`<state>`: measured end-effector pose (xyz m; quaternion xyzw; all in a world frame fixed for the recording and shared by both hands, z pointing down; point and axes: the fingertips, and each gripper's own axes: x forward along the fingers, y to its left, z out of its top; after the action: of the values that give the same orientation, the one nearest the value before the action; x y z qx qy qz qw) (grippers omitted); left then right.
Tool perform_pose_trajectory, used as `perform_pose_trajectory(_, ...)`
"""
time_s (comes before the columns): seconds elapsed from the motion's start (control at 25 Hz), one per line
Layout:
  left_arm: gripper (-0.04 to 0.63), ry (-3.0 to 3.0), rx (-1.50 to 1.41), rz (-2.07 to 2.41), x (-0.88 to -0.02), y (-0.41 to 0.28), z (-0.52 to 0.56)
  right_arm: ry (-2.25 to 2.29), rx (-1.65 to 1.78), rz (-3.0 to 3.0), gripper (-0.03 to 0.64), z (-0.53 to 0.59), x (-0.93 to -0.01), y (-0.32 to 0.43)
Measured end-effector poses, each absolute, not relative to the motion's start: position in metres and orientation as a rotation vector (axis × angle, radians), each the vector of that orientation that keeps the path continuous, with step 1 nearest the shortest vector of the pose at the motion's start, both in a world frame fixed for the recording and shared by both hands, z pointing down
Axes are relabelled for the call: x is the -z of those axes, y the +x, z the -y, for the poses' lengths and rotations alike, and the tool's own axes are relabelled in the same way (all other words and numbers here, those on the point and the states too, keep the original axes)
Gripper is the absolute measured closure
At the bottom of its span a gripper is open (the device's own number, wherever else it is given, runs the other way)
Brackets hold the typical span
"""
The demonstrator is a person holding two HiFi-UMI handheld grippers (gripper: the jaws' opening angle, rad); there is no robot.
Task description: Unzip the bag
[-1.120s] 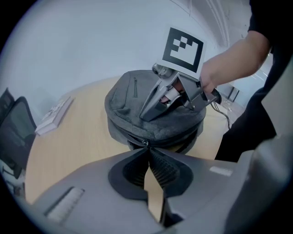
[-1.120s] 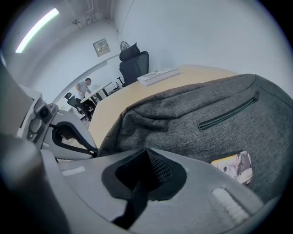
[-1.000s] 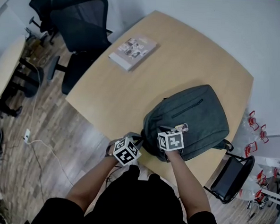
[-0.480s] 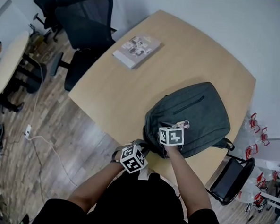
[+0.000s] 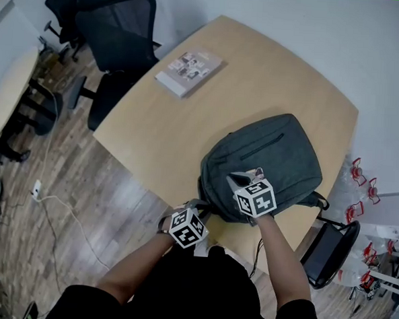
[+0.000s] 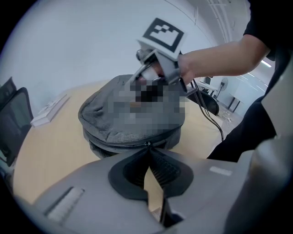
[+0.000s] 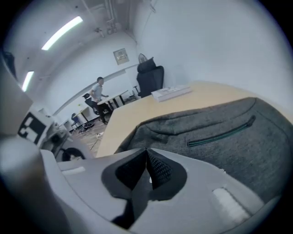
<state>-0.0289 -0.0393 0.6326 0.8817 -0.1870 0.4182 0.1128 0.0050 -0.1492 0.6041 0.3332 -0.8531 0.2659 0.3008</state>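
Left gripper view: left gripper (image 6: 147,147) pinches flat-lying grey bag's (image 6: 114,116) zipper (image 6: 120,146); right gripper (image 7: 147,150) closed.

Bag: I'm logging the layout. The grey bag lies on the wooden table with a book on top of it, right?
No. The book lies on the table itself, well apart from the bag, as the head view shows. The grey bag does lie on the wooden table.
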Motion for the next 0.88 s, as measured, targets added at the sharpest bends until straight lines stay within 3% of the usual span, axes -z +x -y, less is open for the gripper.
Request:
perform_pose_trajectory(0.12, 0.569, 2.576, -1.199, 0.565, -0.632, -0.03, 0.041, 0.646, -0.49, 2.34, 0.54, 0.11, -0.586, 0.021)
perform_pose_trajectory(0.2, 0.569, 2.572, -1.194, 0.571, -0.632, -0.029, 0.041, 0.483, -0.359, 2.305, 0.41, 0.075, -0.589, 0.036)
perform_pose_trajectory(0.36, 0.569, 2.575, -1.218, 0.582, -0.633, -0.027, 0.041, 0.262, -0.074, 2.171, 0.359, 0.017, -0.612, 0.06)
perform_pose_trajectory(0.6, 0.569, 2.569, -1.229, 0.59, -0.632, -0.031, 0.043, 0.167, 0.3, 1.937, 0.359, -0.006, -0.639, 0.09)
perform_pose_trajectory(0.72, 0.569, 2.561, -1.229, 0.608, -0.631, -0.033, 0.044, 0.191, 0.413, 1.843, 0.506, -0.006, -0.653, 0.096)
perform_pose_trajectory(0.88, 0.569, 2.547, -1.242, 0.651, -0.629, -0.037, 0.045, 0.337, 0.306, 1.909, 0.518, -0.001, -0.654, 0.08)
